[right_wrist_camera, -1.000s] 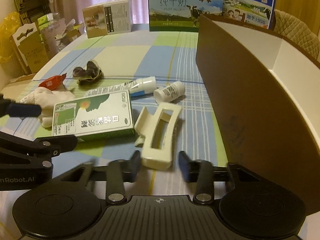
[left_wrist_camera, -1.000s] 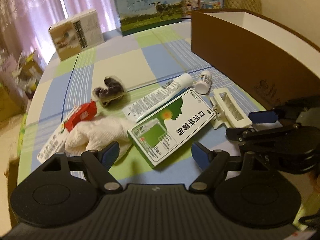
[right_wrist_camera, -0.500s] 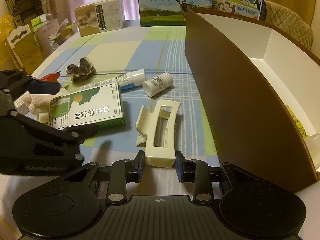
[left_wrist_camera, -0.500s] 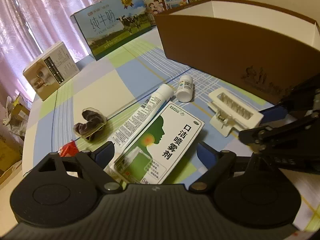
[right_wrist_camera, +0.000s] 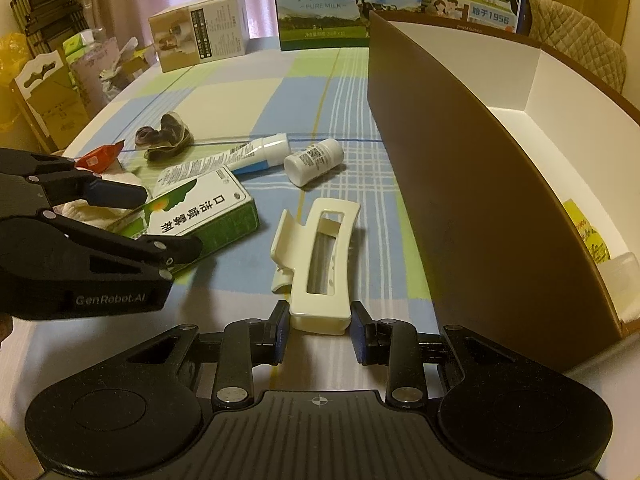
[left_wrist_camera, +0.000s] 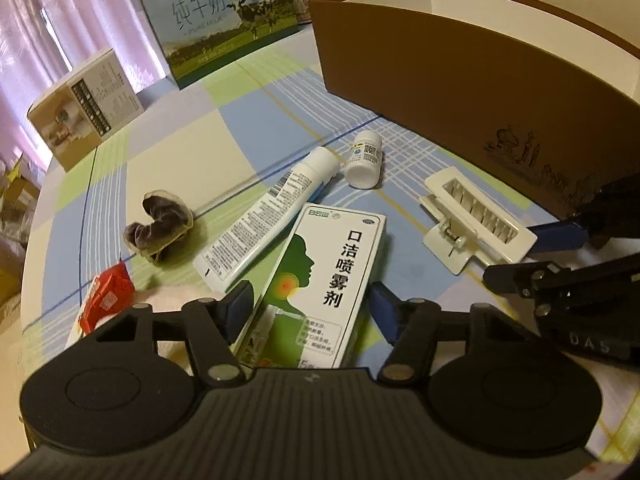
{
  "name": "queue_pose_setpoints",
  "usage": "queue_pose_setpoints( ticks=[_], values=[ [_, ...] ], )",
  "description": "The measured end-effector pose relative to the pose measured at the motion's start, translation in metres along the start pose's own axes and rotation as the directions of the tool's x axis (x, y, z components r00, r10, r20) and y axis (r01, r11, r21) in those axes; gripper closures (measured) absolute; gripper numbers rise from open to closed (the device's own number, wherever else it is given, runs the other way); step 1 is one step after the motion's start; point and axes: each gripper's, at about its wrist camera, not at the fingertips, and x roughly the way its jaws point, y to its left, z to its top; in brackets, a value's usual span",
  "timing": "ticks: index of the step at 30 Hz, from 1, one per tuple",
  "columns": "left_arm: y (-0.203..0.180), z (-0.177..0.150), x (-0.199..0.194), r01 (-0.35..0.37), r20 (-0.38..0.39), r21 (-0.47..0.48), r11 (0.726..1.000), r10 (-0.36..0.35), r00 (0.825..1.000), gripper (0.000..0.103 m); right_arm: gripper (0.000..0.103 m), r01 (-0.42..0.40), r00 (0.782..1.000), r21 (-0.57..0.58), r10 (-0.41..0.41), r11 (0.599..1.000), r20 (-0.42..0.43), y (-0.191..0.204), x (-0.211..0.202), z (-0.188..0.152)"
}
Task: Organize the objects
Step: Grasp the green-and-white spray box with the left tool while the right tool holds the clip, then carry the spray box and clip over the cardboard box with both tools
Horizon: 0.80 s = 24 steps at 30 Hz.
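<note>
A green and white spray box (left_wrist_camera: 316, 276) lies on the checked tablecloth; my left gripper (left_wrist_camera: 312, 304) is open with its fingers either side of the box's near end, not clamped. The box also shows in the right wrist view (right_wrist_camera: 200, 212). A cream hair claw clip (right_wrist_camera: 320, 264) lies beside the brown box (right_wrist_camera: 440, 184); my right gripper (right_wrist_camera: 318, 332) has its pads against the clip's near end. The clip also shows in the left wrist view (left_wrist_camera: 476, 220). A white tube (left_wrist_camera: 268, 224), a small white bottle (left_wrist_camera: 364, 160), a dark scrunchie (left_wrist_camera: 160, 228), a red packet (left_wrist_camera: 108, 300) and a white cloth (right_wrist_camera: 104, 208) lie nearby.
The brown box has a white inside holding a yellow packet (right_wrist_camera: 588, 232) and a pale container (right_wrist_camera: 620, 276). Milk cartons (right_wrist_camera: 324, 4) and a beige carton (right_wrist_camera: 200, 28) stand at the table's far edge. Bags and boxes (right_wrist_camera: 44, 96) sit beyond the left edge.
My left gripper has moved forward so its fingers straddle the spray box. My right gripper has narrowed onto the near end of the hair clip.
</note>
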Motion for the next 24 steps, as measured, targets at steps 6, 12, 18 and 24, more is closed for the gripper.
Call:
queue_pose_setpoints(
  ticks=[6, 12, 18, 24],
  values=[
    [-0.002, -0.005, -0.010, 0.001, -0.059, -0.103, 0.995, -0.007, 0.998, 0.051, 0.075, -0.003, 1.000, -0.012, 0.003, 1.000, -0.018, -0.002, -0.009, -0.010],
    [-0.011, -0.014, -0.019, -0.006, -0.131, -0.183, 0.983, -0.018, 0.991, 0.052, 0.075, -0.020, 0.999, -0.046, 0.018, 0.999, -0.042, -0.003, -0.024, -0.025],
    [-0.019, -0.025, -0.032, 0.001, -0.177, -0.264, 0.964, -0.050, 0.983, 0.052, 0.074, -0.050, 0.998, -0.049, 0.047, 0.998, -0.050, -0.002, -0.035, -0.037],
    [-0.011, -0.028, -0.023, 0.013, -0.197, -0.328, 0.945, -0.082, 0.977, 0.044, 0.067, -0.057, 0.998, -0.064, 0.057, 0.996, -0.016, 0.004, -0.035, -0.030]
  ],
)
